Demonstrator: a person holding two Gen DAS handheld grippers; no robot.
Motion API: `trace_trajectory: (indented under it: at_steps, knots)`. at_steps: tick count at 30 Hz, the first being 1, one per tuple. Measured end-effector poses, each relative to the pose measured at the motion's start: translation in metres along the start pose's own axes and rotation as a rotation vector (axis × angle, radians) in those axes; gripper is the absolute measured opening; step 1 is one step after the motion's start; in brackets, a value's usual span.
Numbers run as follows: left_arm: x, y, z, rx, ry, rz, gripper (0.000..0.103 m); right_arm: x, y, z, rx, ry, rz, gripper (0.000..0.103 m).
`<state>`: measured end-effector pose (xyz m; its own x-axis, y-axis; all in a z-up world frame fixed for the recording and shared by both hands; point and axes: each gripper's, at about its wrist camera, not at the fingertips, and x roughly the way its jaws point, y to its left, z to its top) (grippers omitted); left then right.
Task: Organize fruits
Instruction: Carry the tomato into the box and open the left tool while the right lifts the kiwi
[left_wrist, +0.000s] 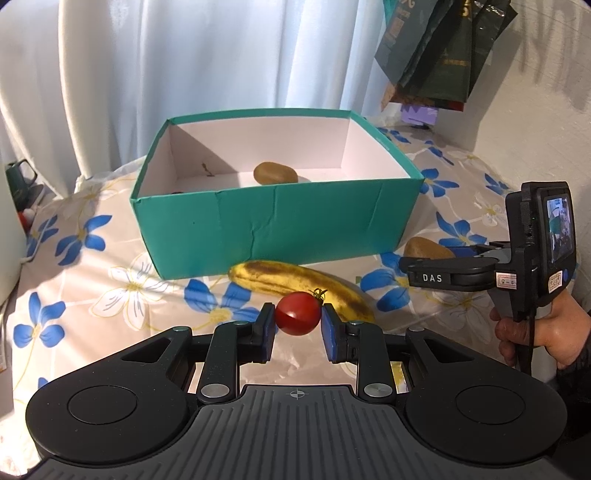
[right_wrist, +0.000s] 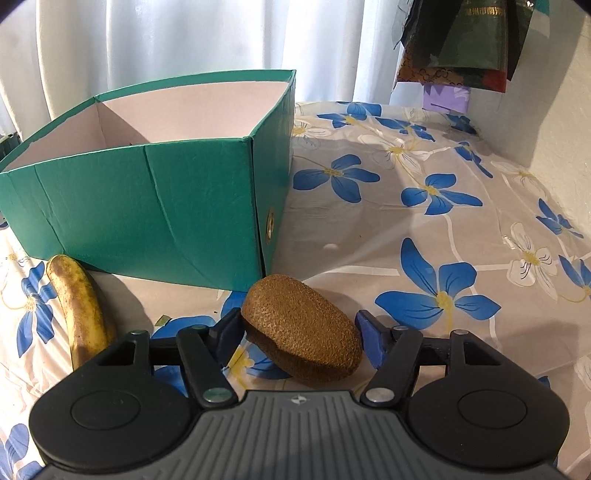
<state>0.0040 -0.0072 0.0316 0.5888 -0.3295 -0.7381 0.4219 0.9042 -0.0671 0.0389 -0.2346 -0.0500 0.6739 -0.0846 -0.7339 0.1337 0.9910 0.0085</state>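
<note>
My left gripper (left_wrist: 297, 321) is shut on a red cherry tomato (left_wrist: 297, 313), held just above the flowered cloth in front of a spotted banana (left_wrist: 295, 282). Behind the banana stands an open teal box (left_wrist: 273, 225) with one kiwi (left_wrist: 275, 172) inside. In the right wrist view a second brown kiwi (right_wrist: 303, 328) lies crosswise between my right gripper's (right_wrist: 297, 321) blue pads, which touch both its ends, near the box corner (right_wrist: 258, 206). The banana (right_wrist: 79, 306) lies to its left. In the left wrist view the right gripper (left_wrist: 410, 267) shows side-on, partly hiding that kiwi (left_wrist: 424, 246).
A flowered tablecloth (right_wrist: 424, 192) covers the table, bare to the right of the box. White curtains (left_wrist: 221, 55) hang behind, and dark bags (left_wrist: 443, 48) hang at the upper right by a wall. A person's hand (left_wrist: 546, 332) grips the right tool's handle.
</note>
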Motion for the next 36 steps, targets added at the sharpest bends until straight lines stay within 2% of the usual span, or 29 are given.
trace_trajectory:
  at_steps: [10,17,28,36]
  knots:
    - [-0.01,0.0,0.013,0.006,-0.031,0.042,0.03,-0.031,-0.007,-0.001,0.048,-0.06,0.009,0.066]
    - [-0.019,0.0,0.046,0.005,-0.075,0.115,0.03,-0.069,-0.005,0.002,0.063,-0.134,0.03,0.066]
    - [0.015,0.012,0.105,-0.015,-0.136,0.267,0.03,-0.092,-0.003,0.003,0.082,-0.17,0.025,0.066]
    - [0.054,0.024,0.124,-0.056,-0.121,0.331,0.03,-0.097,-0.005,0.003,0.102,-0.185,0.016,0.066]
